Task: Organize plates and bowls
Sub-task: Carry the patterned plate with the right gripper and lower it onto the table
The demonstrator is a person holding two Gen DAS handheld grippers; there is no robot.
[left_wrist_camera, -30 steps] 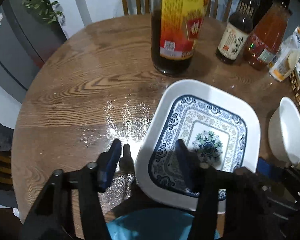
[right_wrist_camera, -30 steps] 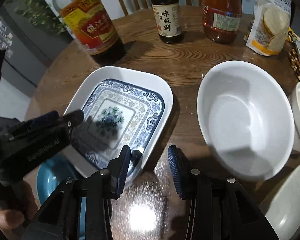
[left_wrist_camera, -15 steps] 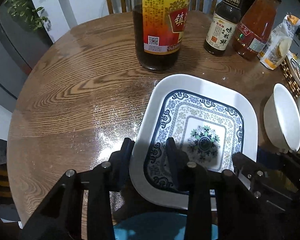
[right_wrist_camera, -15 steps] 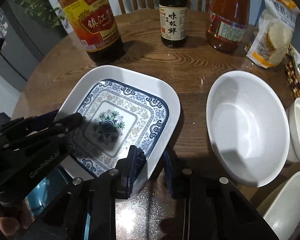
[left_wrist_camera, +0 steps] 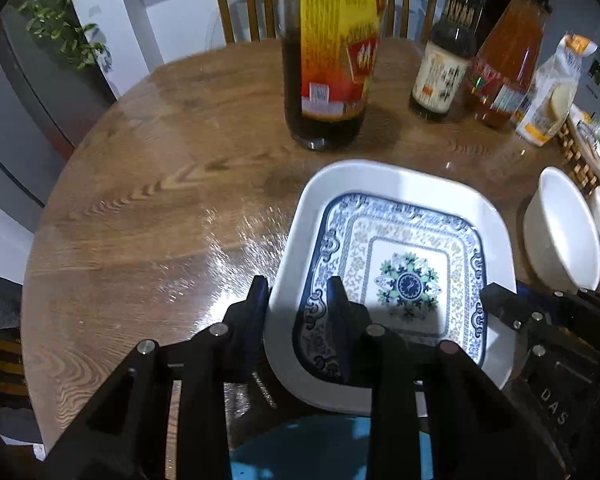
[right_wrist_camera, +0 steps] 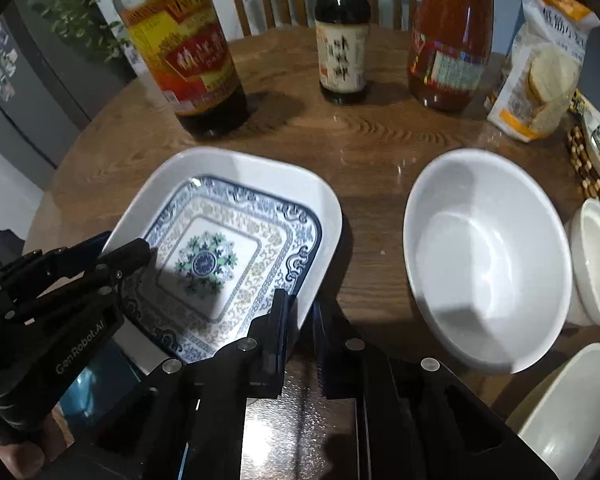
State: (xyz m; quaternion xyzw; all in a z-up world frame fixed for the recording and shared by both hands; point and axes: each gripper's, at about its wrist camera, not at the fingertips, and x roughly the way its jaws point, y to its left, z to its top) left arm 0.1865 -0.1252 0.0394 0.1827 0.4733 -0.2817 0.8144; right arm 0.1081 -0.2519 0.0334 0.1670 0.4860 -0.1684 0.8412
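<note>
Glazed ceramic, white at the rim with a blue-and-white pattern inside, the square plate (left_wrist_camera: 404, 280) sits near the table (left_wrist_camera: 160, 208) edge at six o'clock, partly over a blue dish (left_wrist_camera: 312, 452) below it. The left gripper (left_wrist_camera: 298, 300) pinches the plate's rim at nine o'clock, one finger outside and one inside the wall. The right gripper (right_wrist_camera: 302, 312) is clamped on the opposite rim at about five o'clock in its own view, fingers nearly together around the thin edge. A large white bowl (right_wrist_camera: 488, 256) stands at three o'clock from the plate, well apart from it, with smaller white bowls (right_wrist_camera: 596, 260) beyond. Three bottles stand at twelve o'clock, the tallest, a dark vinegar bottle (left_wrist_camera: 332, 60), just beyond the plate's far rim.

The plate is likely stiff, fairly heavy, slick and breakable. Holding two opposite rims suits it; both sides should probably rise level, since a tilt could let the glaze slide through the pads.
</note>
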